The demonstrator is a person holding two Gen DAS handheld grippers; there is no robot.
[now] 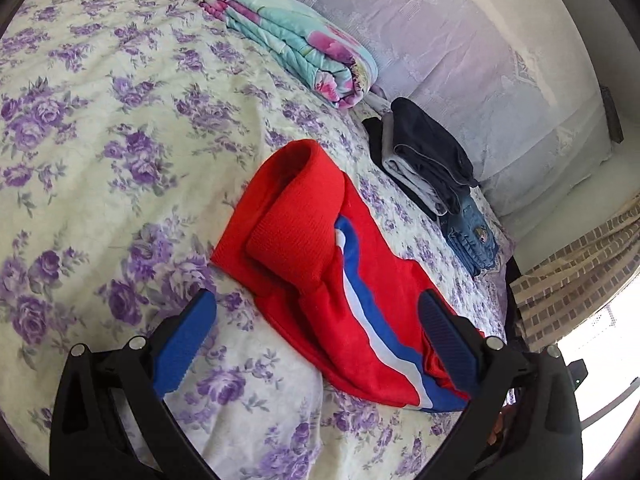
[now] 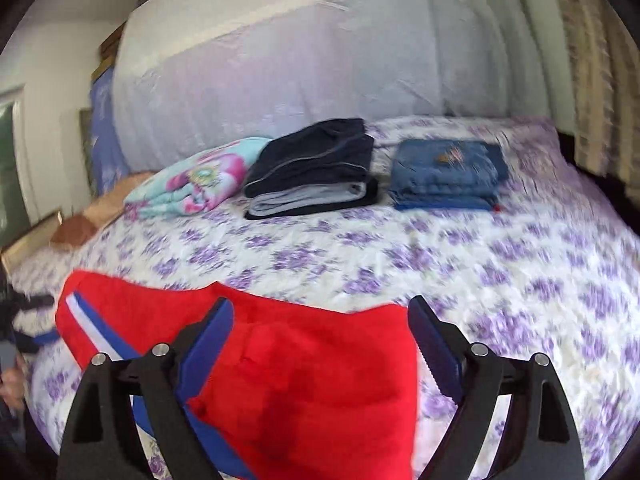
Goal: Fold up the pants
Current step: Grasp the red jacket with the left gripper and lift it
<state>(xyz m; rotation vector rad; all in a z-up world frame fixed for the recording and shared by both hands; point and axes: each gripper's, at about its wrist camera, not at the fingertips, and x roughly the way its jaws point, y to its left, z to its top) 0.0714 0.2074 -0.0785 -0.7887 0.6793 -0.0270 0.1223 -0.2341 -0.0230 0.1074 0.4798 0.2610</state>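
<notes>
While the left gripper [image 1: 316, 332] hangs wide open over the red pants [image 1: 320, 264], part-folded on the floral bedspread [image 1: 100, 128], that loose rolled leg could spring undone. Over to the right wrist: right gripper [image 2: 320, 336] also spread wide, motion blur smearing everything, waistband cut off below.

This is a bedroom in a home. A big bed [image 2: 440, 248] with a purple flower cover fills the room. Folded clothes [image 2: 312, 168] and a folded blanket [image 2: 192, 184] lie on the bed. A curtain [image 2: 592, 60] hangs at the side by the wall.
</notes>
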